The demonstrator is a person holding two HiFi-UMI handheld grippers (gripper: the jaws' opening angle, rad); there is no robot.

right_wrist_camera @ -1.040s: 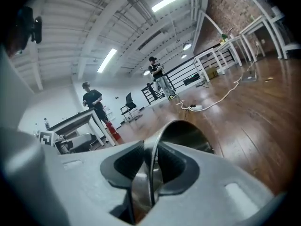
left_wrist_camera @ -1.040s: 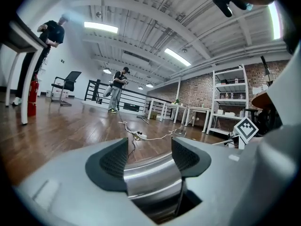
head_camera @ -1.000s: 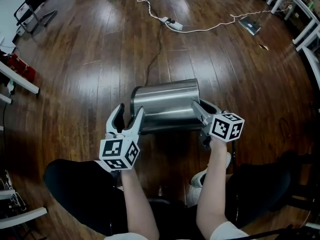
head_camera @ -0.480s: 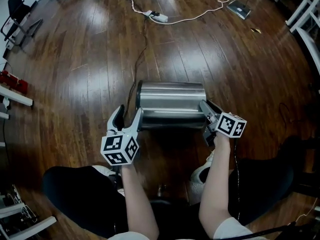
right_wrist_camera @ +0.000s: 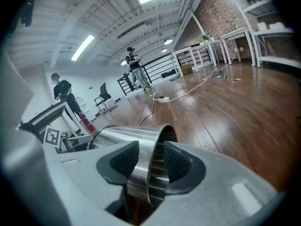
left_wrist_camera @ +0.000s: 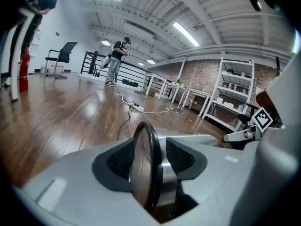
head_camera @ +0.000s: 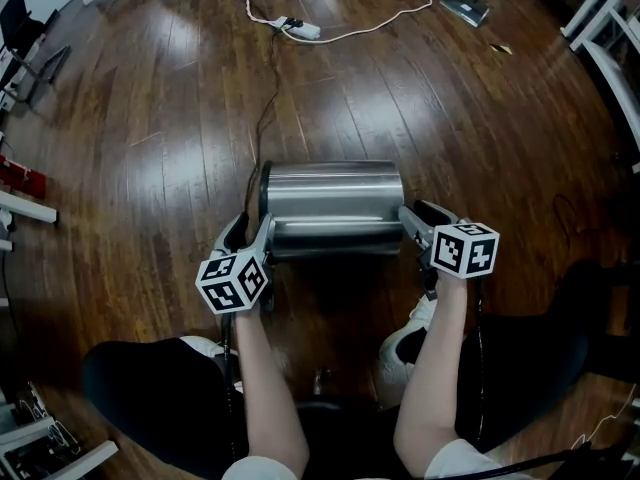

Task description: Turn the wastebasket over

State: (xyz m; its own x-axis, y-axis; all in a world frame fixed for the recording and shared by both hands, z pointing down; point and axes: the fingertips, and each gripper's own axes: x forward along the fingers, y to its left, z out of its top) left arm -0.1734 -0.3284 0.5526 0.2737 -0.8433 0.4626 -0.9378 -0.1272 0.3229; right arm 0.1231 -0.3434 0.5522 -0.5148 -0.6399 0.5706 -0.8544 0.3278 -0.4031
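1. Nearest, the person's dark knees (head_camera: 150, 368) and a white shoe (head_camera: 405, 353) are over the brown wood floor (head_camera: 150, 168)
2. The left claw (head_camera: 250, 231) is at the left end of the wastebasket (head_camera: 335, 203). Its jaws are closing with the black bottom edge between them, and a small gap shows beside the right pad (left_wrist_camera: 182, 157)
3. The right claw (head_camera: 425, 214) is at the right end. Its jaws are opening, one pad (right_wrist_camera: 123, 161) outside the shiny wall and one inside the open mouth, not squeezing
4. The silver wastebasket lies on its side on the floor, between the two claws
5. Far off, a white power strip (head_camera: 298, 29) lies on the floor
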